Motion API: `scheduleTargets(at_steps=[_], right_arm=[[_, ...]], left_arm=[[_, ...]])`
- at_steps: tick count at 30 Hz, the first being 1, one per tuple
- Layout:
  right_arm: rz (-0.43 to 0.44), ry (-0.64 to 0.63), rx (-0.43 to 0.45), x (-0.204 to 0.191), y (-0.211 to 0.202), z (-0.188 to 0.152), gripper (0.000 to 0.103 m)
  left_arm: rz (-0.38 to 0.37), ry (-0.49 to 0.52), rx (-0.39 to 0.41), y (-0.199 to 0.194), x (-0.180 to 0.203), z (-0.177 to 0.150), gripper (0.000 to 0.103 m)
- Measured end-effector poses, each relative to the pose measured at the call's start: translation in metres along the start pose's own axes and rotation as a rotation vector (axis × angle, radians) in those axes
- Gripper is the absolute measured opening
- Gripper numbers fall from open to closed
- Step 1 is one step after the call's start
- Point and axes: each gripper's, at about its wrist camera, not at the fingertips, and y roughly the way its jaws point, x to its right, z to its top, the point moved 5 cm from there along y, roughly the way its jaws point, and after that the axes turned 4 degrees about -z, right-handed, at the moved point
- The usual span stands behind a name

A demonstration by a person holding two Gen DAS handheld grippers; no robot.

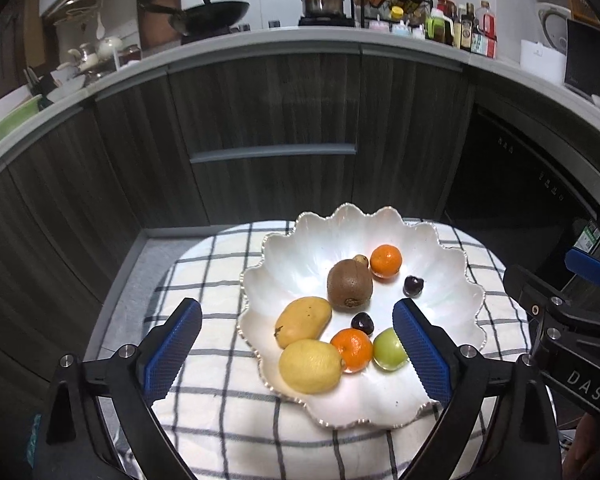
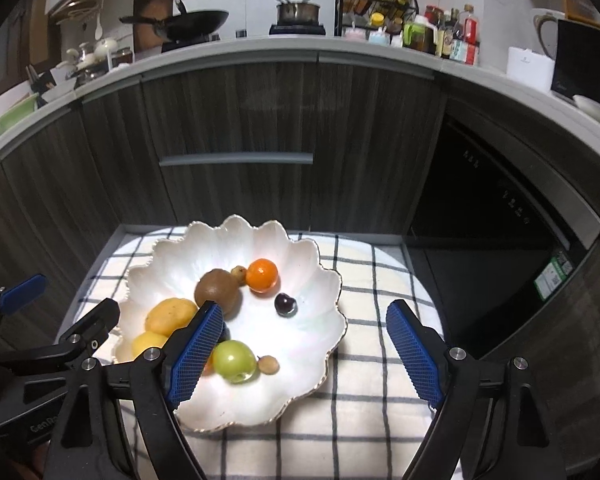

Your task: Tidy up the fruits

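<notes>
Both hand-held grippers, left point(image 1: 297, 352) and right point(image 2: 305, 350), hover spread and empty over the bowl point(image 1: 288, 252) holding kiwi point(image 1: 349, 285), lemon point(image 1: 310, 366) and oranges point(image 1: 385, 261).

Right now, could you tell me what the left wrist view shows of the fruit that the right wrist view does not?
Only the left wrist view shows the orange beside the lemon unobstructed, and a dark cherry near it. Only the right wrist view shows a small tan fruit beside the green fruit. Both show the white scalloped bowl on the checked cloth, the kiwi, the mango and the far orange.
</notes>
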Motion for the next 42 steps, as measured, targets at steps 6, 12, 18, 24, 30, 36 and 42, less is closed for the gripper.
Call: scheduleTargets(at_steps=[6,12,18,24,30,36,42], right_arm=[[-0.02,0.019,0.063,0.005,-0.041,-0.004,0.093],[-0.018,0.022,0.089,0.006,-0.073,-0.019,0.093],[-0.004,0.041,0.105,0.007,-0.098,-0.041,0.093],[0.012,0.051,0.124,0.006,-0.12,-0.063,0.093],[-0.005,0.03,0.144,0.005,-0.135,-0.084,0.093],[-0.019,0.014,0.149,0.002,-0.143,-0.106,0.093],[-0.02,-0.001,0.169,-0.002,-0.15,-0.121,0.093]], left_arm=[[0.013,-0.009,0.047,-0.04,-0.003,-0.005,0.101],[0.016,-0.006,0.073,-0.071,-0.004,-0.018,0.102],[0.022,-0.011,0.094,-0.099,-0.004,-0.039,0.102],[0.033,-0.013,0.137,-0.124,-0.005,-0.063,0.103],[0.05,-0.011,0.162,-0.141,-0.006,-0.086,0.103],[0.066,-0.018,0.166,-0.151,-0.009,-0.109,0.103],[0.081,-0.037,0.173,-0.158,-0.014,-0.128,0.103]])
